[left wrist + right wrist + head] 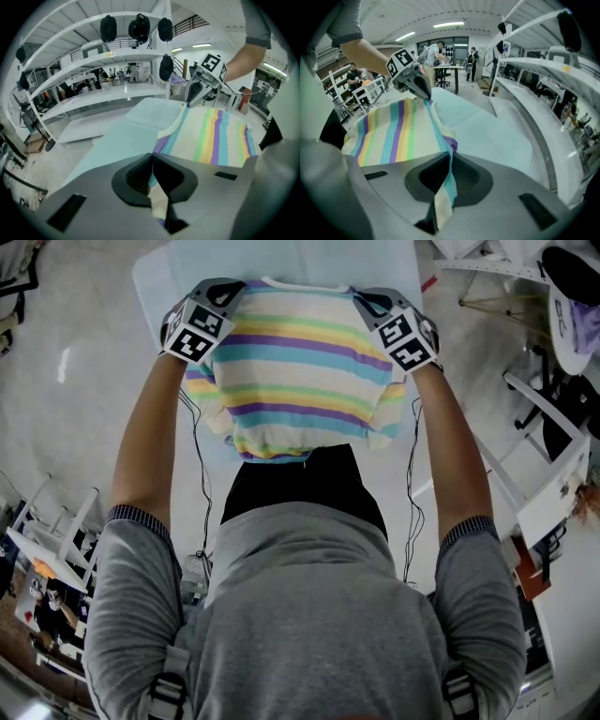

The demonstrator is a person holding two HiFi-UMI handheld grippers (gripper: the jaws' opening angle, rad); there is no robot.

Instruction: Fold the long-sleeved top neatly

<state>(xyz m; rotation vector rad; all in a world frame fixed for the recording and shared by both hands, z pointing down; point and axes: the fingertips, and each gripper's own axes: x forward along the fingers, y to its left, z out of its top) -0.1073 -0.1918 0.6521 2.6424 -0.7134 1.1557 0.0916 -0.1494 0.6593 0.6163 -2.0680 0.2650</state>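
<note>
Gripping the long-sleeved top point(300, 362) by both shoulders, dead centre in the head view! Clamping down at ten o'clock with the left tongs point(232, 292), squeezed fully together on a corner of striped cloth, with nothing but fabric caught in the bite. Matching it at two o'clock with the right tongs point(371, 304), pressed just as tight on the opposite shoulder, and trailing a strip of teal and cream down through the grip toward six o'clock in the right gripper view. Holding the top spread fairly flat between the two grips, neckline up at twelve o'clock, hem down at six o'clock and draped in front of dark clothing point(305, 484). Showing off bands of purple, teal, yellow, green and cream, running side to side in the head view. Bunching the sleeves in along the edges near eight and four o'clock, though cannot tell exactly how folded. Keeping the top's upper part above the near end of the worktop point(178, 273), covered in pale blue-green and stretching away toward twelve o'clock; touching or lifted, cannot tell. Catching white shelving point(93, 61) at ten o'clock in the left gripper view, hung with dark rounded objects point(139, 27), and more shelving at two o'clock in the right gripper view.
</note>
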